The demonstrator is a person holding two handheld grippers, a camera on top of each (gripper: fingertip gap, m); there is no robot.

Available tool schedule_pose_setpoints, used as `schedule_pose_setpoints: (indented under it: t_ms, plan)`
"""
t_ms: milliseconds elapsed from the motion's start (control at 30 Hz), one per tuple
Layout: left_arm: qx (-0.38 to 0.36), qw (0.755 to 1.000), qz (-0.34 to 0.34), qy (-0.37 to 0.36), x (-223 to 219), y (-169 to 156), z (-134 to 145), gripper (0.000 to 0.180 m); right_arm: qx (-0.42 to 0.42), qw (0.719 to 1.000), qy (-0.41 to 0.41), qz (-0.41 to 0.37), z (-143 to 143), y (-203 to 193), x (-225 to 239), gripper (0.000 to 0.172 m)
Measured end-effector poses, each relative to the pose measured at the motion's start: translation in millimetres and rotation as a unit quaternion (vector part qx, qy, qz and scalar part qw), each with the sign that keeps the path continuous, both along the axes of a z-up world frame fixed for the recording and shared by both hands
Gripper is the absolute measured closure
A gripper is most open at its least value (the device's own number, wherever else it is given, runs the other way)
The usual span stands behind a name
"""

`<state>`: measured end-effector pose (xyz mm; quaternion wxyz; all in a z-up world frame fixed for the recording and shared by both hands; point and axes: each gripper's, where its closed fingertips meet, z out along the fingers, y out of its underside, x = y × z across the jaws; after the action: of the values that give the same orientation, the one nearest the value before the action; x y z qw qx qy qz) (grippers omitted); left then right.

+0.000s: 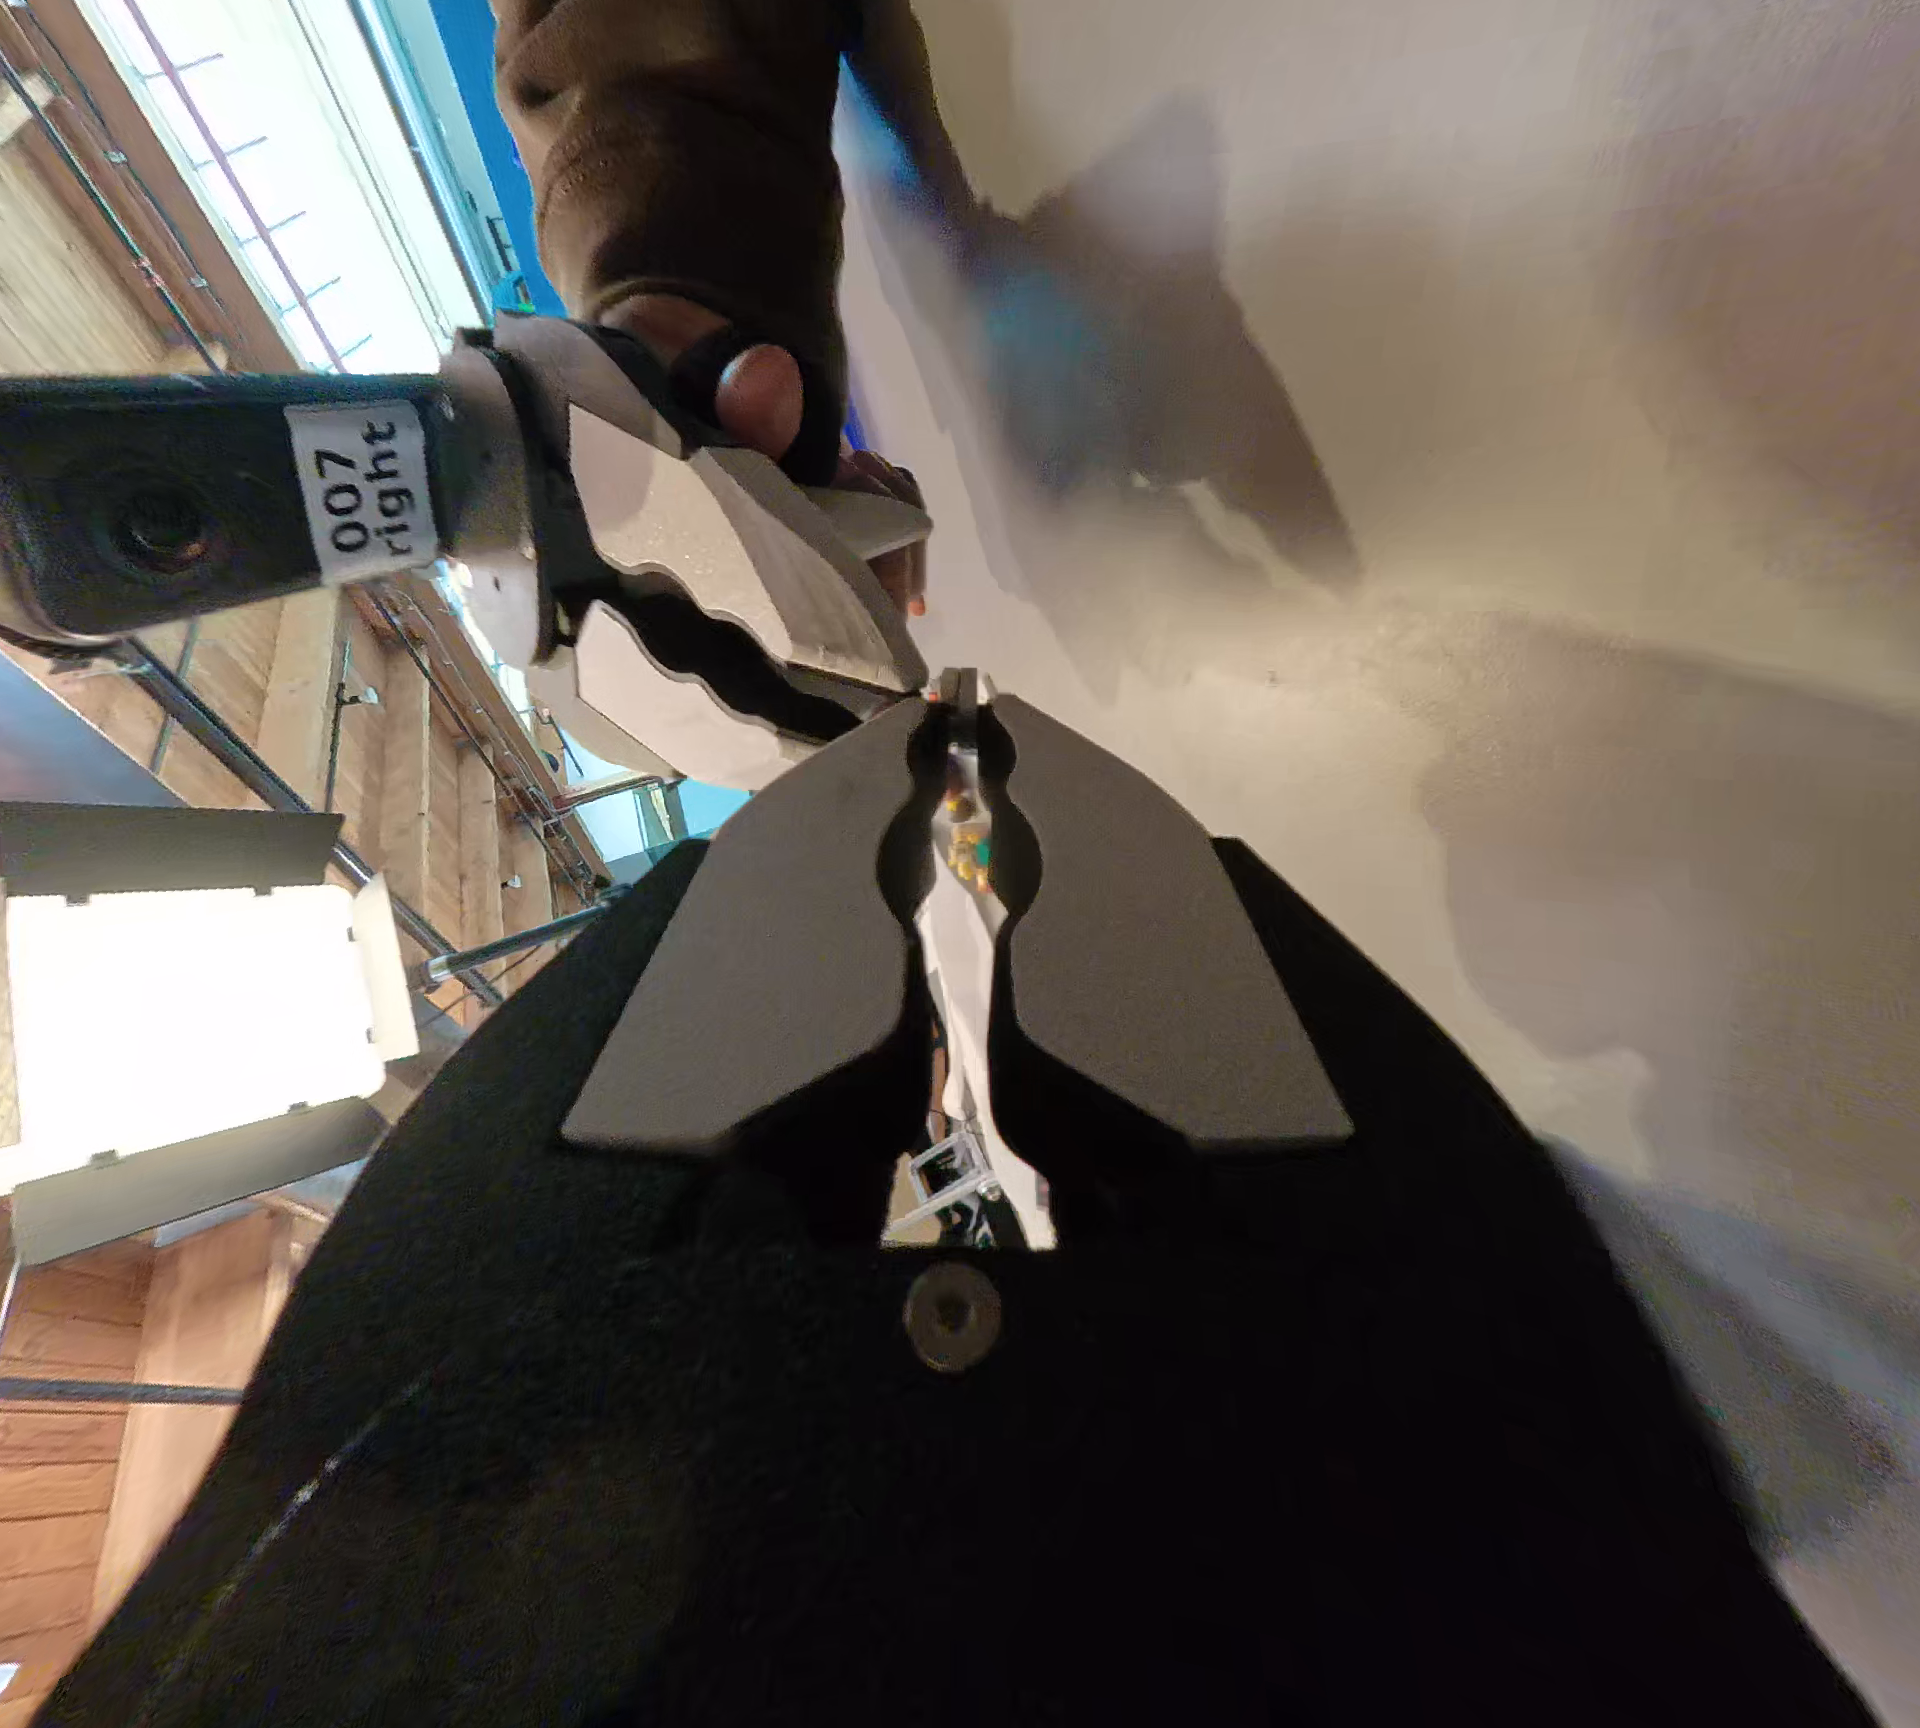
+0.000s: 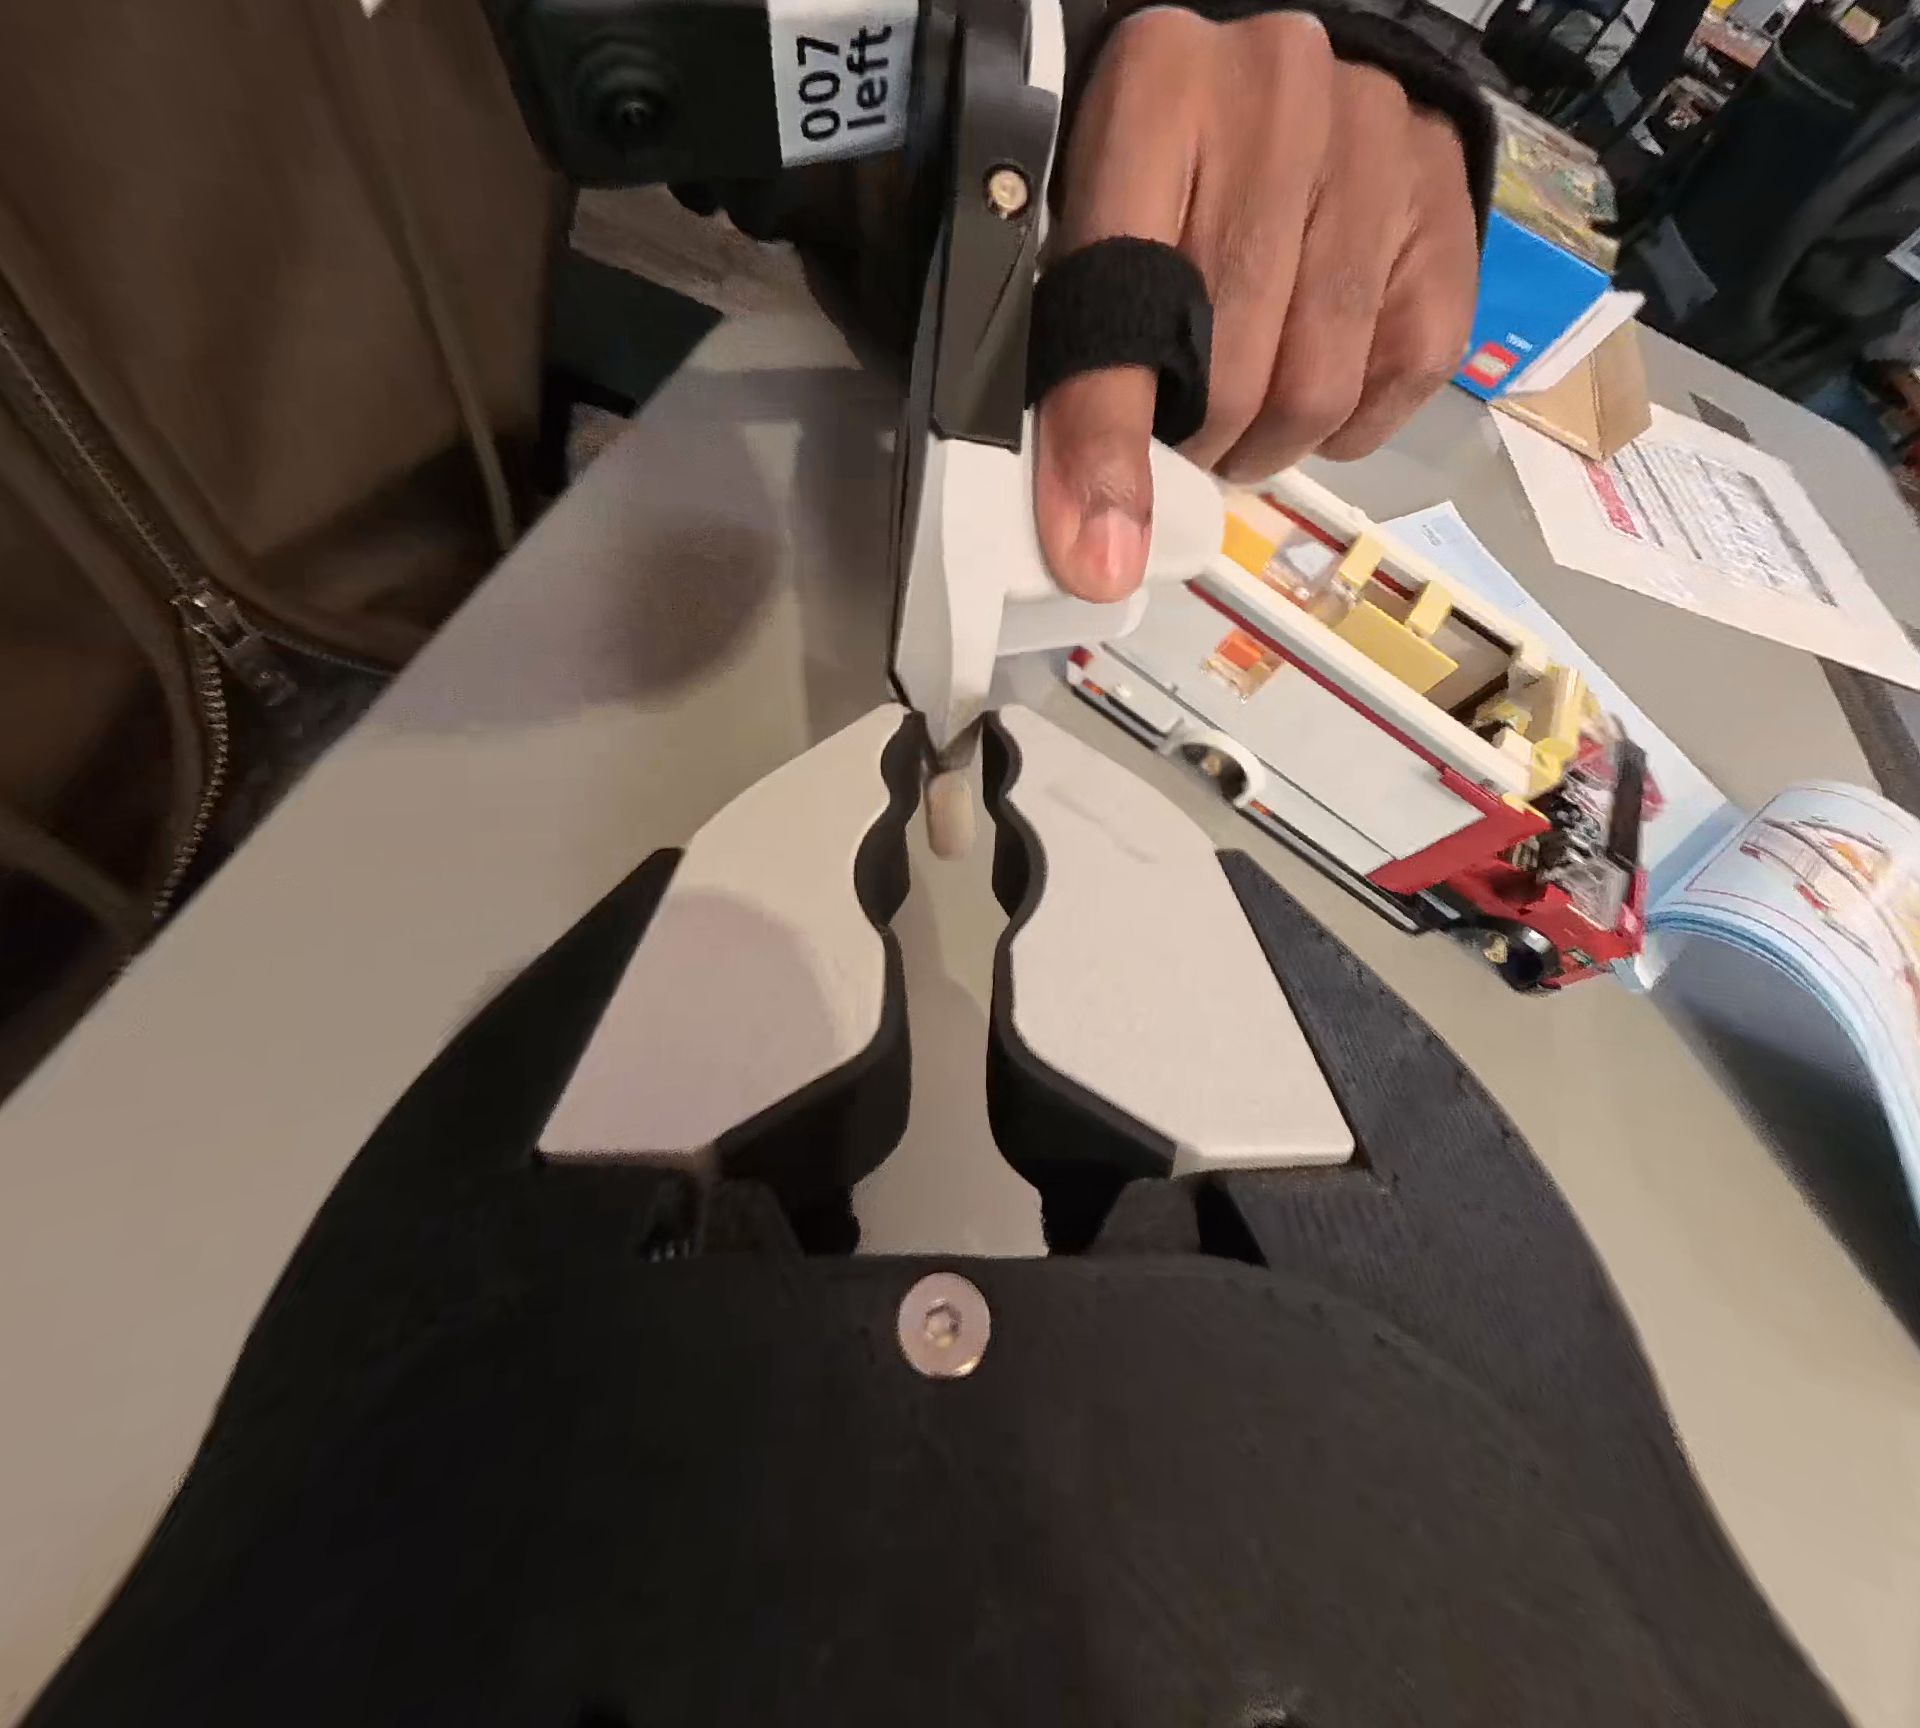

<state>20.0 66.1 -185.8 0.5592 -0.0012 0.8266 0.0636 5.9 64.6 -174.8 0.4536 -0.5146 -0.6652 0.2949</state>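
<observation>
Held tip to tip above the grey table (image 2: 436, 795): left gripper (image 2: 948, 743) pinching a small pale beige piece (image 2: 948, 814), long axis pointing down into the slightly parted jaws of the right gripper (image 2: 951, 779), toy truck (image 2: 1382, 722) well right.

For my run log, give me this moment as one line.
left gripper: jaws shut on small beige rounded plastic piece | right gripper: jaws open around that piece | grey table: red-and-white brick toy truck, open instruction booklet
</observation>
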Motion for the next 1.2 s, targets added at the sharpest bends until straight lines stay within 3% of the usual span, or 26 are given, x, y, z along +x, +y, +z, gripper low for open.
schedule_pose_setpoints:
  t_ms: [433, 833, 1200]
  plan:
    - [-0.003, 1.0, -0.003, 0.03, -2, 1, -17, 0.176, 0.016, 0.999, -0.038, -0.016, -31, 4, 9, 0.16]
    - [0.029, 0.998, -0.012, 0.057, -5, -6, -26, 0.176, 0.055, 0.996, -0.068, -0.018, -41, -1, 2, 0.164]
    - [0.011, 0.997, -0.012, 0.079, -9, -14, -28, 0.176, 0.025, 0.998, -0.057, 0.005, -43, -10, -2, 0.164]
